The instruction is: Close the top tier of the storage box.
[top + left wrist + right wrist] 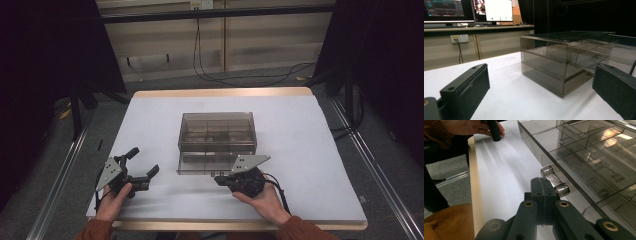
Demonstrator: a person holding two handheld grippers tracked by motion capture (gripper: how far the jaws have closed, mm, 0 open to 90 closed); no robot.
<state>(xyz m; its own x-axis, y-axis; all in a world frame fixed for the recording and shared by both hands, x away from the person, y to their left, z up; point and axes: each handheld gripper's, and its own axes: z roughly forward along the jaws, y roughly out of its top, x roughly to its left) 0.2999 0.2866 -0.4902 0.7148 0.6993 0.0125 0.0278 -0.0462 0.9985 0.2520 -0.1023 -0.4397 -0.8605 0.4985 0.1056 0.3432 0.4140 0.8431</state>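
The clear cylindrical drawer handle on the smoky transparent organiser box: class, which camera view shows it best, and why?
The right gripper view: the clear cylindrical drawer handle sits close and sharp just beyond the shut right gripper. The high view gives it as a speck on the smoky transparent organiser box; the left gripper view shows the box's other faces.

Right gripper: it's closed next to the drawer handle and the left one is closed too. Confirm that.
Not quite. The left gripper is open: the left gripper view shows its jaws wide apart. The right gripper is closed next to the drawer handle, as the right gripper view shows.

Drawer box [217, 136] mid-table [300, 165], claws before it: left [142, 167], right [220, 180].
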